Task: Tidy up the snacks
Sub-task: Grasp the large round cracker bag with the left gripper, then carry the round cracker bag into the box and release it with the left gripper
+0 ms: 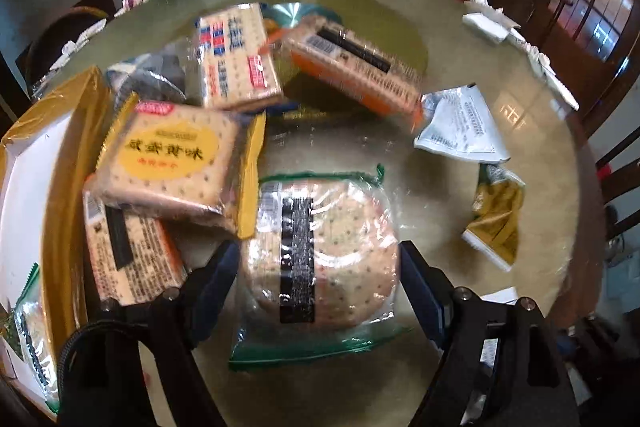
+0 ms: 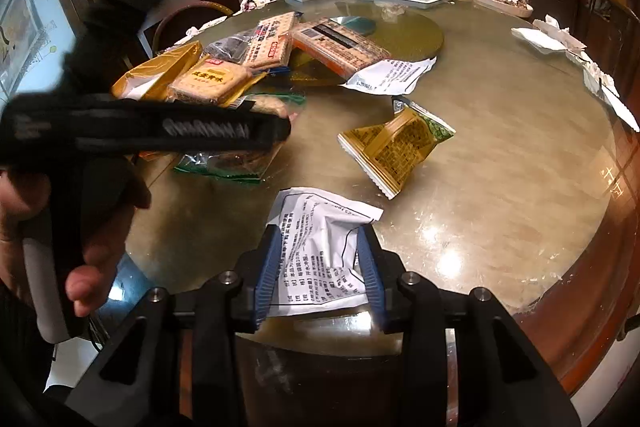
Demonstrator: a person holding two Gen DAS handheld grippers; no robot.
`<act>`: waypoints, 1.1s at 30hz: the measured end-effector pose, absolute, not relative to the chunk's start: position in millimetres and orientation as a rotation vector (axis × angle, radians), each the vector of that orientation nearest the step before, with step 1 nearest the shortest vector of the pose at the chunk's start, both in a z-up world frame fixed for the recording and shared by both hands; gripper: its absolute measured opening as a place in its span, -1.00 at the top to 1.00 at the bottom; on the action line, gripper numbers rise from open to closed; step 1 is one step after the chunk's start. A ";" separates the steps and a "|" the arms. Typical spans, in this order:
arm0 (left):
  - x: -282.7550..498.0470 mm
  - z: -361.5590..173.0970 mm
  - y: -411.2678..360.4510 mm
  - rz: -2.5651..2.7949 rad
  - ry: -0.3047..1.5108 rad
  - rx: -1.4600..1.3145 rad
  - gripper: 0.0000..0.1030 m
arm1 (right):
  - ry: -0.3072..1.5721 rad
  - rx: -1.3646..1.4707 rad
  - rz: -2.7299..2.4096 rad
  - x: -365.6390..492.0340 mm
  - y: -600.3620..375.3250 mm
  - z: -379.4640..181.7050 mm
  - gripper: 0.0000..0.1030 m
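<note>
The left gripper (image 1: 320,291) is straddling the round cracker pack (image 1: 320,251) with jaws wide, apparently lining up a grasp. The right gripper (image 2: 320,267) is pinching the white sachet (image 2: 320,247) at the table's (image 2: 500,187) near edge, probably for sorting.

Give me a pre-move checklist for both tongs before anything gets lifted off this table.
1. Left tongs straddle the round cracker pack: ok, one finger on each side.
2. Left pads pressing the pack: not ok, jaws wide, gaps visible.
3. Right tongs on the white printed packet: ok, blue pads squeeze it and it crumples.
4. Round pack free of neighbours: not ok, the yellow cracker pack overlaps its upper left corner.
5. Box at the left has room: cannot tell, mostly out of frame.
6. Table clear around the right tongs: ok.
</note>
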State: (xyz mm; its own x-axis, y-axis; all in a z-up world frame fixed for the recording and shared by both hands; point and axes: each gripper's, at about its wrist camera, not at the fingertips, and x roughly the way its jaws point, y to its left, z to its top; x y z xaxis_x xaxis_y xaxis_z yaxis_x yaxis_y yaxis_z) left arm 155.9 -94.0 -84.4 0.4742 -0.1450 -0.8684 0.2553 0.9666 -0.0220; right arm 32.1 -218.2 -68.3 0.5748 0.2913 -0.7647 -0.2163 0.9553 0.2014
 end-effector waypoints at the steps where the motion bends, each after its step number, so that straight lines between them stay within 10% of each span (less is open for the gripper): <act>1: 154.2 -84.3 -92.8 -0.242 1.048 0.122 -0.55 | 0.912 0.090 0.296 31.5 -218.6 -68.3 0.21; 33: 47.7 -21.7 7.3 -0.361 0.856 -0.280 -0.46 | 0.799 0.074 0.341 17.8 -188.8 -33.1 0.96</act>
State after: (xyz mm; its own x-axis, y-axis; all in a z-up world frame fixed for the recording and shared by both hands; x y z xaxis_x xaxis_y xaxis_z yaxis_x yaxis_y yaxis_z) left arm 47.7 7.3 -21.7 0.6013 -0.4177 -0.6811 0.1964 0.9036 -0.3807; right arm 17.8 -188.8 -33.1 0.6457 0.3271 -0.6900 -0.2716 0.9429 0.1928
